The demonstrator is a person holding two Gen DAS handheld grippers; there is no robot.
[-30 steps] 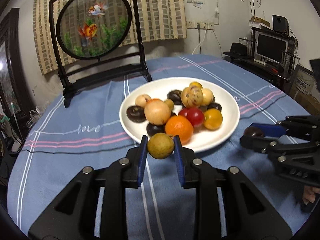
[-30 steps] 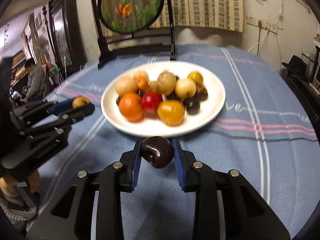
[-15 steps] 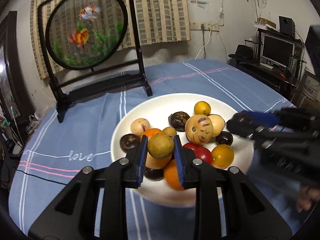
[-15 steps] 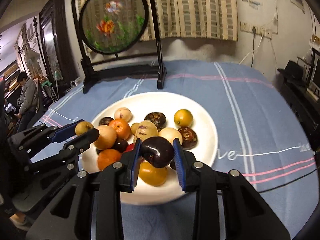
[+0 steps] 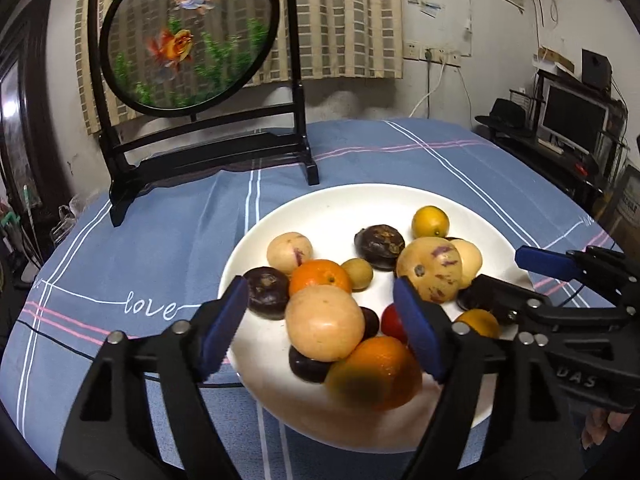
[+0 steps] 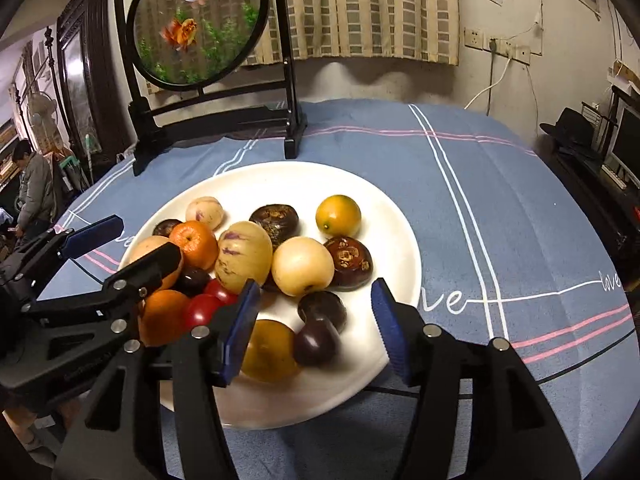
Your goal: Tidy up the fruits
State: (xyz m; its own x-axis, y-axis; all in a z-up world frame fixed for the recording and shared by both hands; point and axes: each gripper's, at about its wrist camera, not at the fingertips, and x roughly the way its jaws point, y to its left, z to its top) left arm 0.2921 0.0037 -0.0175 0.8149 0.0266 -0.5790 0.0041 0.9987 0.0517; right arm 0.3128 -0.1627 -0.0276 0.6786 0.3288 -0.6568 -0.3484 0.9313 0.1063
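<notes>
A white plate [image 5: 328, 216] [image 6: 384, 208] holds a heap of several fruits. My left gripper [image 5: 320, 332] is open and empty above the plate's near left side. A blurred greenish-yellow fruit [image 5: 354, 384] lies below it against an orange [image 5: 384, 368]. My right gripper [image 6: 316, 328] is open and empty above the plate's near right side. A dark plum [image 6: 316, 342] lies on the plate between its fingers, slightly blurred. Each gripper shows in the other's view, the right one [image 5: 516, 276] and the left one [image 6: 132, 240].
A round goldfish screen on a black stand [image 5: 188, 36] [image 6: 200, 24] stands behind the plate on the blue striped tablecloth [image 5: 160, 240]. A desk with a monitor [image 5: 572, 116] is at the right. A person [image 6: 34, 192] stands far left.
Both grippers moved over the plate and opened. The greenish-yellow fruit has left the left gripper and the dark plum has left the right gripper; both are now on the plate.
</notes>
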